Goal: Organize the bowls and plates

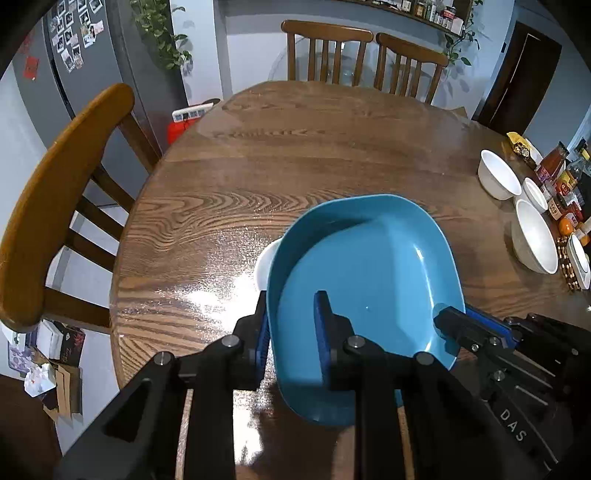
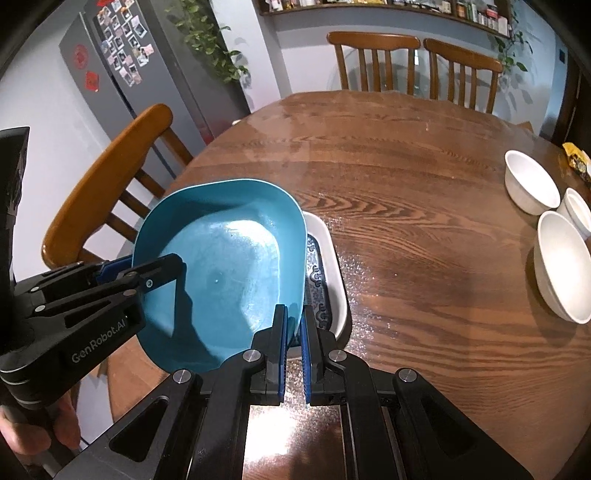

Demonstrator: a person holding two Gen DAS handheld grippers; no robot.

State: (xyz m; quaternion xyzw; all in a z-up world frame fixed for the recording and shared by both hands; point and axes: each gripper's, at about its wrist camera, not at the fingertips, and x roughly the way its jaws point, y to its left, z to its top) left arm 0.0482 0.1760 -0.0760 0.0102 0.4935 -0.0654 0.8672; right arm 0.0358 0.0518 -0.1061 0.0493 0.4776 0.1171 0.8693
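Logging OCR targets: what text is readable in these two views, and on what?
"GenRobot.AI": on the left tool's body, right wrist view.
"DAS": on the right tool's body, left wrist view; it may be cut off.
Jar labels, fridge photos and red stickers, shelf bottles: too small or blurred to read.
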